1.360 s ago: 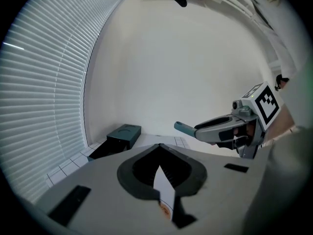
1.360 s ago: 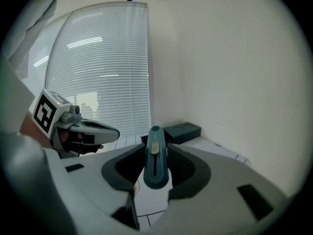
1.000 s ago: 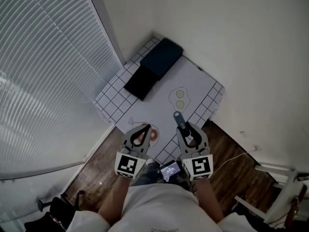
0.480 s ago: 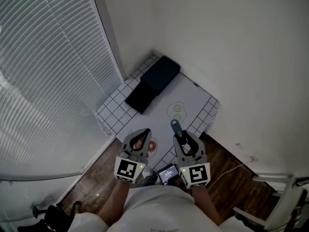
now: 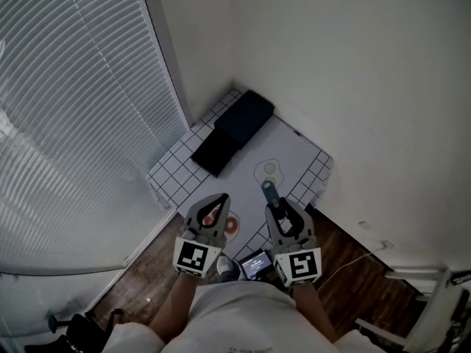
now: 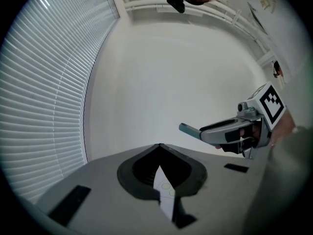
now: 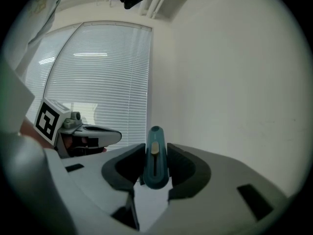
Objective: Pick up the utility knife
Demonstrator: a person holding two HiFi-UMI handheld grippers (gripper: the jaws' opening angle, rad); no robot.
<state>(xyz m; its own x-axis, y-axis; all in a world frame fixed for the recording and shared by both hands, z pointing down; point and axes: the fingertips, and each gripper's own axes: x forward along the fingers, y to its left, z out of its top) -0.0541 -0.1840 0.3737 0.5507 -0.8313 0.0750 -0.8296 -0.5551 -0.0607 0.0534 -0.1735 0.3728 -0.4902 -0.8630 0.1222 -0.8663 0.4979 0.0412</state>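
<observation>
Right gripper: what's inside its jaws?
A teal utility knife, clamped between the right gripper's jaws, slider facing the camera. Its sides are covered by the jaws; no blade shows.

Two grippers (image 5: 222, 197) (image 5: 280, 208), one utility knife (image 5: 268, 190), two dark cases (image 5: 245, 113) (image 5: 215, 148), one table (image 5: 173, 165).

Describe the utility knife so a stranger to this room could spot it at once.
In the corner by the window blinds lies a grid-patterned mat. Above its near edge, the right gripper clamps the utility knife, which pokes out past the jaws. It alone is teal, slim, with a pale slider; the left gripper holds nothing.
</observation>
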